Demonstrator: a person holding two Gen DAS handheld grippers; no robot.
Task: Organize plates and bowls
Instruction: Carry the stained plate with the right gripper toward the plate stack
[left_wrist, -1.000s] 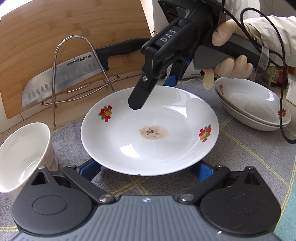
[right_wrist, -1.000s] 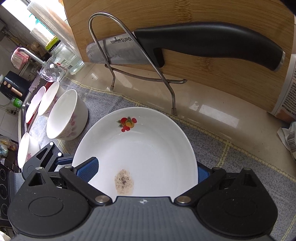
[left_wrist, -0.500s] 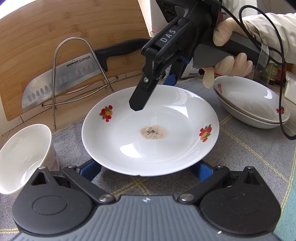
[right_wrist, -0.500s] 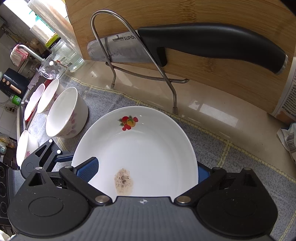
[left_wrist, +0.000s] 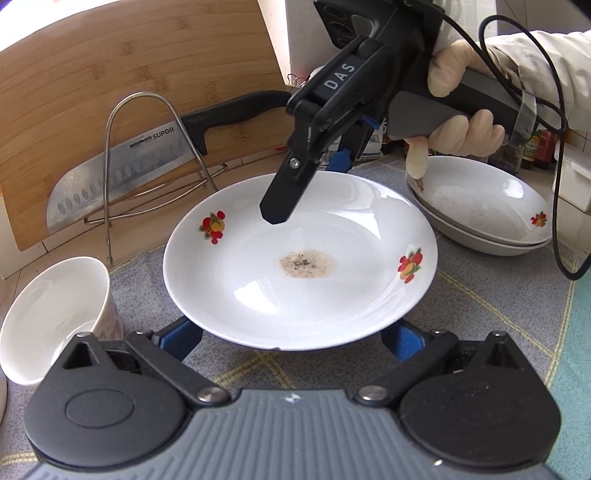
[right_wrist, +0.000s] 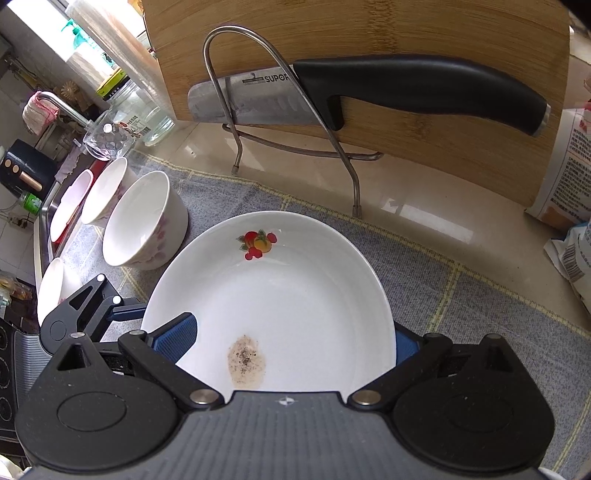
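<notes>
A white plate (left_wrist: 295, 288) with fruit decals and a brown speckled stain sits on the grey mat (left_wrist: 480, 295). My left gripper (left_wrist: 291, 338) is open, its blue fingers (left_wrist: 181, 338) spread under the plate's near rim. My right gripper (left_wrist: 308, 190), held by a gloved hand (left_wrist: 461, 122), is open and straddles the far rim, with one finger over the plate and the other behind it. In the right wrist view the plate (right_wrist: 295, 295) fills the space between the open right gripper (right_wrist: 291, 332). Two stacked plates (left_wrist: 480, 218) lie to the right. A white bowl (left_wrist: 55, 314) stands to the left.
A cleaver (right_wrist: 369, 92) rests in a wire rack (right_wrist: 277, 74) against a bamboo cutting board (right_wrist: 369, 29) behind the plate. More bowls (right_wrist: 103, 195) line up toward the sink side, next to a glass jar (right_wrist: 147, 107). Paper packets (right_wrist: 569, 166) stand at the right.
Almost nothing differs. The right gripper has drifted very slightly over the plate, and both grippers keep their places around it.
</notes>
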